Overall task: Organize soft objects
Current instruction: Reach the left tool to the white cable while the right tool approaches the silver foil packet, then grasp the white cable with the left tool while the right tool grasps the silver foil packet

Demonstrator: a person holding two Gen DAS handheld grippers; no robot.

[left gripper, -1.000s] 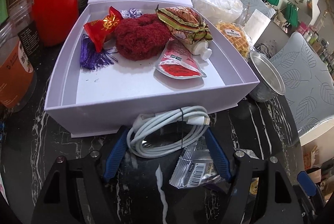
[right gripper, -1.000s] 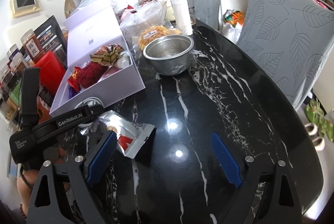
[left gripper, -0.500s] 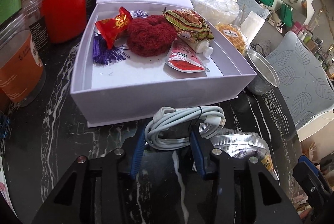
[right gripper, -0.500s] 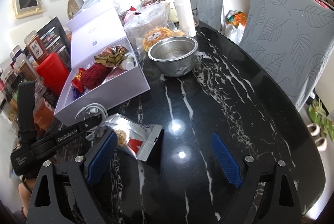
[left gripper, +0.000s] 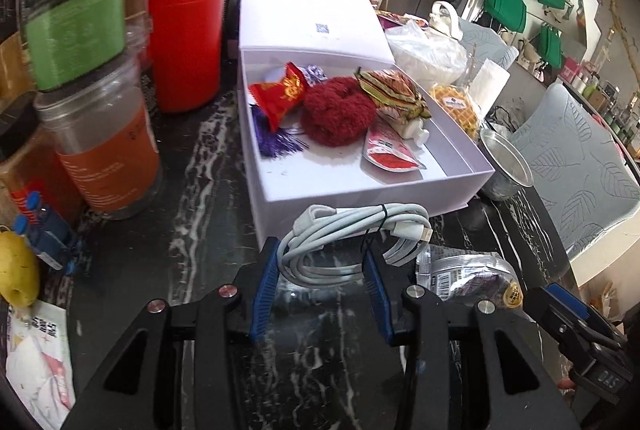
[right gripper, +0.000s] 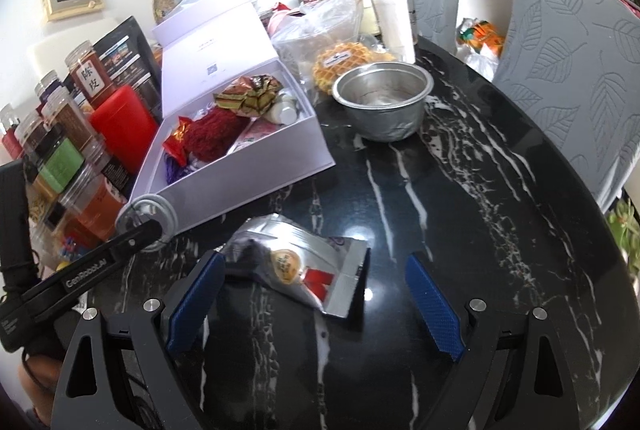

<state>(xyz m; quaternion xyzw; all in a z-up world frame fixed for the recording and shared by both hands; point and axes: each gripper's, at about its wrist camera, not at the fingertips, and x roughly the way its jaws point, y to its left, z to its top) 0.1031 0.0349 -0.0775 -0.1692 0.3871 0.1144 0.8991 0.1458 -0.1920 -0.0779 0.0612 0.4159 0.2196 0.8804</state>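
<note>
My left gripper (left gripper: 320, 284) is shut on a coiled white cable (left gripper: 356, 238) and holds it just in front of the open white box (left gripper: 360, 189). The box holds a dark red fuzzy scrunchie (left gripper: 338, 115), a red packet (left gripper: 280, 97), a purple tassel (left gripper: 276, 139), a patterned pouch (left gripper: 394, 93) and a red sachet (left gripper: 386, 149). My right gripper (right gripper: 314, 294) is open, with a silver foil pouch (right gripper: 304, 268) lying on the black marble table (right gripper: 460, 197) between its fingers. The cable (right gripper: 150, 211) and box (right gripper: 256, 161) also show in the right wrist view.
A steel bowl (right gripper: 382, 101) stands right of the box. A red canister (left gripper: 186, 37) and several jars (left gripper: 104, 133) stand left of it. Plastic bags and a waffle pack (right gripper: 344, 59) lie behind the bowl. Grey chairs (right gripper: 568, 69) line the table's far side.
My left gripper has closed on the cable and lifted it off the table, drawing back and left from the box. My right gripper has moved toward the foil pouch.
</note>
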